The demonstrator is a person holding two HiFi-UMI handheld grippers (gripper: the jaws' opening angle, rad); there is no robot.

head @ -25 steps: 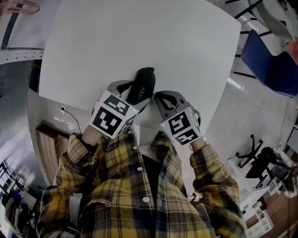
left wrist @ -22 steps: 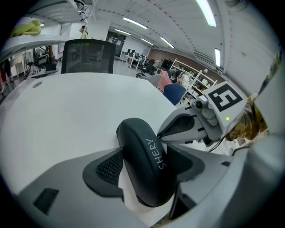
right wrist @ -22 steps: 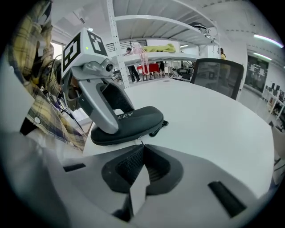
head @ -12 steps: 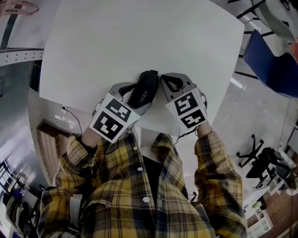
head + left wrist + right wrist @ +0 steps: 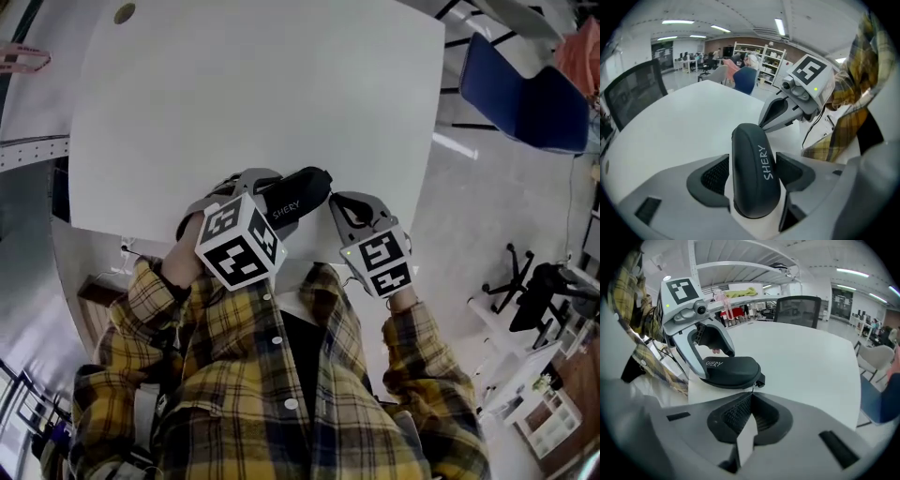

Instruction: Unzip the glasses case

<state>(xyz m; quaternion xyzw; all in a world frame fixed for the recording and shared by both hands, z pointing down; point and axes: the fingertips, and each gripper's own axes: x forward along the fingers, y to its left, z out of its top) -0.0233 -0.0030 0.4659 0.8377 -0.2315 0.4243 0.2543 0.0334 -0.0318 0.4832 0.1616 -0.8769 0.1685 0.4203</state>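
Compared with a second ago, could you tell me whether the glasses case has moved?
Yes. Against the table's near edge, the glasses case, clamped in the left gripper, has swung clockwise; its free end now points rightward toward the right gripper.

Glasses case (image 5: 295, 199): black, with white "SHERY" lettering. Left hand-held gripper (image 5: 754, 171) and right hand-held gripper (image 5: 750, 401): grey bodies, black ribbed pads (image 5: 712, 176). Marker cube (image 5: 240, 247) on each: white faces carrying black square patterns. Surface (image 5: 262, 94): plain white. Shirt sleeves (image 5: 417, 347): yellow and dark blue plaid. Chair (image 5: 520, 94): blue.
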